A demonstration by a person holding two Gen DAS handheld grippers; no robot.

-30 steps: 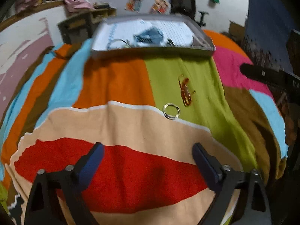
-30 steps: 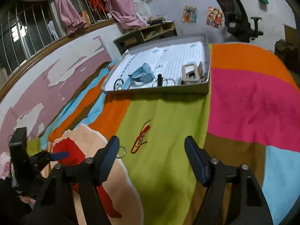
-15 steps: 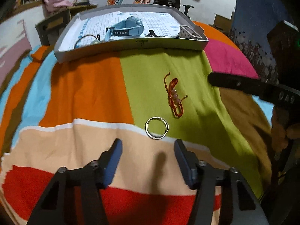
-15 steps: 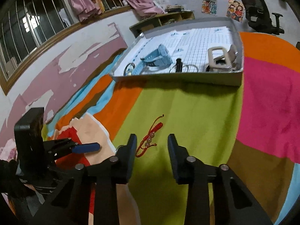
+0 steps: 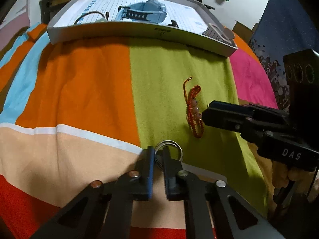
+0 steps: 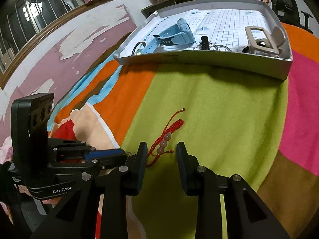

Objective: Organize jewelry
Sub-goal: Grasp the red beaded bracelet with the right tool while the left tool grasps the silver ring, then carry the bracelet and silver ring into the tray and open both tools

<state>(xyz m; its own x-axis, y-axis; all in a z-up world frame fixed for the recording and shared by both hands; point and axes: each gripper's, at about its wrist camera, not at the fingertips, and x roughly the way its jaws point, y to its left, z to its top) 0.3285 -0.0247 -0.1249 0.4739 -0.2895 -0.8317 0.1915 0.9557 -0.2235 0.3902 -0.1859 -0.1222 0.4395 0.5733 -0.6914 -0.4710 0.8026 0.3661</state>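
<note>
Left wrist view: left claw (image 5: 157, 155) nearly closed on the metal ring (image 5: 169, 151) — still on the blanket (image 5: 89, 79).

Right wrist view: right claw (image 6: 161, 151) part-open, empty, straddling the red bracelet (image 6: 165, 137). Tray (image 6: 199, 59) holds a watch (image 6: 175, 35); both pieces remain untransferred.

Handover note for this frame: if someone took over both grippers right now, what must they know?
Left gripper: fingers nearly shut around the silver ring on the blanket; firm grip not clear.
Right gripper: open, straddling the red beaded bracelet, not gripping.
Grey tray at the blanket's far side already holds a blue watch, a beige clip and small pieces.
Left to do: lift ring and bracelet into the tray.
</note>
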